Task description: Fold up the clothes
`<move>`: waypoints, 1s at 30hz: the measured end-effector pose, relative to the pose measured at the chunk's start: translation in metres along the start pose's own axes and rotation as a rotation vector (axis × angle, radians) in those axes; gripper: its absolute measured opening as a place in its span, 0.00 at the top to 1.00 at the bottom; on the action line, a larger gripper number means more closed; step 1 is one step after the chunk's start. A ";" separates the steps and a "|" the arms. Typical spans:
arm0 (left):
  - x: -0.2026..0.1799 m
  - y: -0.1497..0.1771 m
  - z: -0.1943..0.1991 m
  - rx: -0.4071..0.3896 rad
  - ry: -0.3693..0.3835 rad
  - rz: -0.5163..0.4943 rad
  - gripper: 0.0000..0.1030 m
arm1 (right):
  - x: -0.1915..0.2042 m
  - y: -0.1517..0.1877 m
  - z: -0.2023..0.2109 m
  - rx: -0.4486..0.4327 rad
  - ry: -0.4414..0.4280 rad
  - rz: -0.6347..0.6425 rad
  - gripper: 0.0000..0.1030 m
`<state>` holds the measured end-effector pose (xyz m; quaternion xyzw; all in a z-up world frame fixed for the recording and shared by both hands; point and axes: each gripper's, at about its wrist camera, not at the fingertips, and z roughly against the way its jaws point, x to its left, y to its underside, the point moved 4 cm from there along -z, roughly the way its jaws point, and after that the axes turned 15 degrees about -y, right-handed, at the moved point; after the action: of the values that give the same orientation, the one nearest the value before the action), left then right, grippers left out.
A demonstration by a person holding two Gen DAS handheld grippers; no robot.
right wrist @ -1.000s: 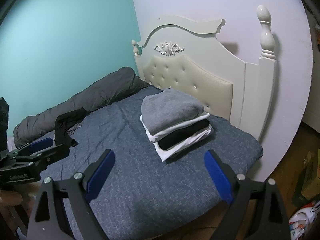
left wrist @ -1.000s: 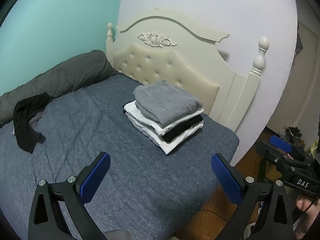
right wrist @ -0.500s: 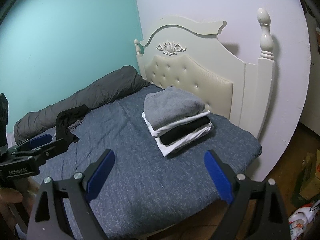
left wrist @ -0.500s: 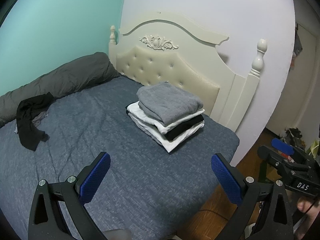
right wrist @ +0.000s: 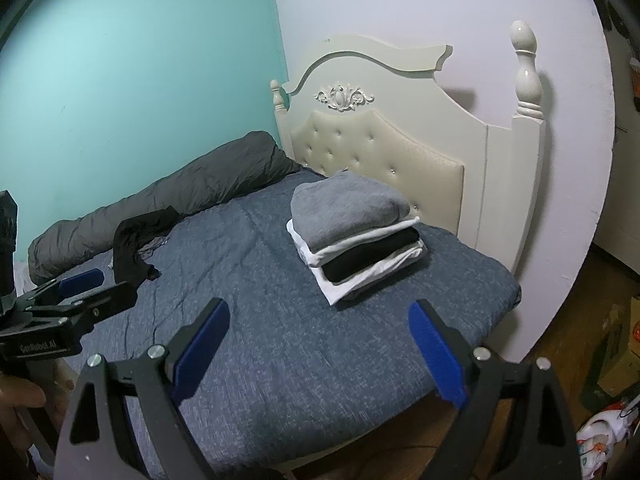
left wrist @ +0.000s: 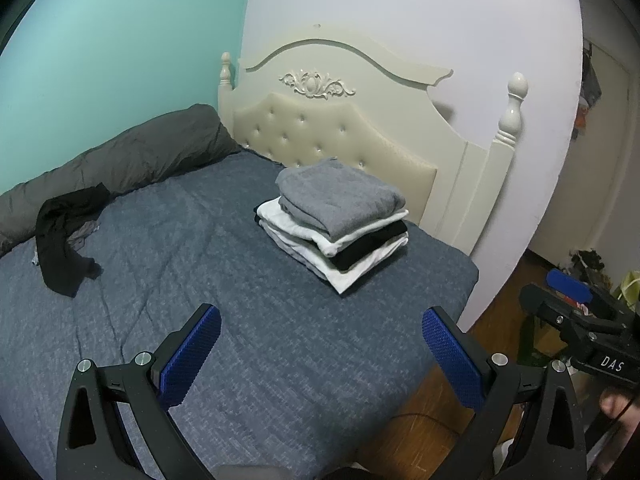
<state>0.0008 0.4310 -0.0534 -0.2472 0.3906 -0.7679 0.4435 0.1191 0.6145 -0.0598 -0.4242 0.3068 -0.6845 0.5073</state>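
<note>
A stack of folded clothes (left wrist: 336, 216) (right wrist: 352, 232), grey on top over white and black layers, rests on the blue bed cover (left wrist: 248, 320) near the headboard. A crumpled black garment (left wrist: 64, 240) (right wrist: 136, 240) lies unfolded at the far left of the bed beside the grey bolster. My left gripper (left wrist: 320, 320) hangs open above the bed's near edge with nothing between its blue pads. My right gripper (right wrist: 318, 316) is open too and empty, well short of the stack. Each gripper shows at the edge of the other's view.
A cream headboard (left wrist: 340, 128) with posts stands behind the stack. A long grey bolster (left wrist: 120, 160) lies along the teal wall (left wrist: 100, 40). Wooden floor (right wrist: 592, 280) with boxes and clutter lies right of the bed. A hand (right wrist: 20, 400) holds the left gripper's handle.
Both grippers have drawn back a little from the bed, so the stack and headboard look slightly smaller and farther. Both stay open and empty.
</note>
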 end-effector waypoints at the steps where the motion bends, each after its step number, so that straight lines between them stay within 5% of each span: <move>1: 0.001 0.001 0.001 -0.002 -0.004 0.002 0.00 | 0.001 0.001 0.001 -0.001 0.001 0.000 0.11; 30: 0.003 0.019 0.013 -0.012 0.009 -0.017 0.00 | 0.015 0.023 0.002 0.003 0.005 0.001 0.11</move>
<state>0.0177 0.4176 -0.0620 -0.2498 0.3949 -0.7705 0.4337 0.1293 0.5929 -0.0742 -0.4215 0.3074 -0.6858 0.5075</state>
